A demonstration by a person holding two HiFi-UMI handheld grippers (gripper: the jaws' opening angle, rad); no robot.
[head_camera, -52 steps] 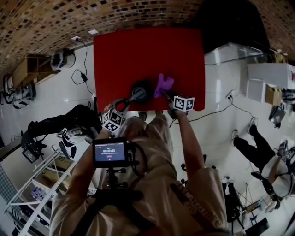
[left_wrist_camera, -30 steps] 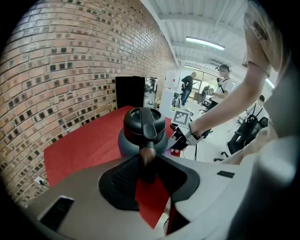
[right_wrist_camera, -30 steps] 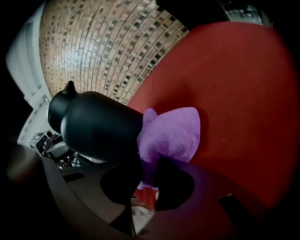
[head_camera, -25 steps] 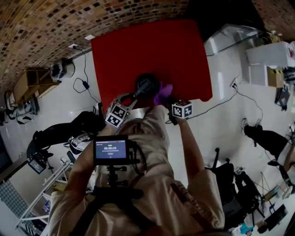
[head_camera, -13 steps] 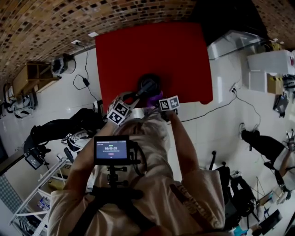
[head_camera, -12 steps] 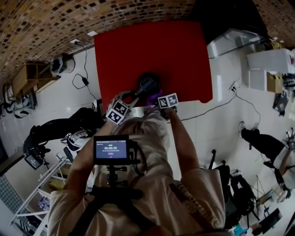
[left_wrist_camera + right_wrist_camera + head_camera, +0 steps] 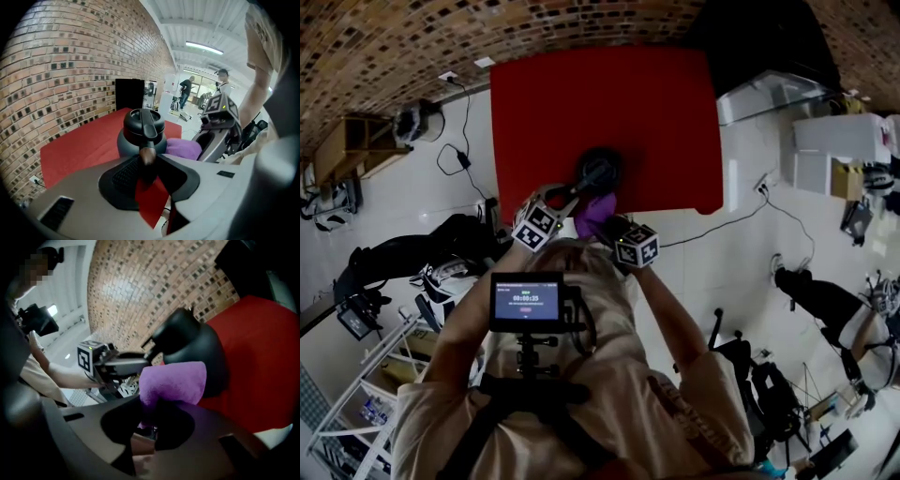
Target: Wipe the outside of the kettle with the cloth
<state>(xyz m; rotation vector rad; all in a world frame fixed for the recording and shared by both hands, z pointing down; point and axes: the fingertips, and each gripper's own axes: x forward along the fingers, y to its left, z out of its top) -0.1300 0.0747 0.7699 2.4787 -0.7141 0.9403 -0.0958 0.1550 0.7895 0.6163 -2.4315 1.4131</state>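
Moving off the kettle's (image 7: 598,174) right flank, your right gripper (image 7: 607,223) has swung the cloth (image 7: 594,213) round to the side facing the table's (image 7: 544,103) near edge. Its jaws are closed on a fold of the cloth. The free purple wad stands against the kettle's lower wall, but the right gripper view does not settle whether it presses or only lies close.

Your left gripper (image 7: 569,199) has not shifted. Its jaws are nearly together, clamped on the end of the handle (image 7: 149,133), steadying the body. The kettle stands near the middle of the near edge, as before.

Judged from this, the right flank has had its pass and the near side is under way. The left and far sides remain, and reaching them probably calls for a fresh grip or a turned kettle.

The kettle is the only container. Its lid (image 7: 133,124) is on, so any contents cannot be seen.
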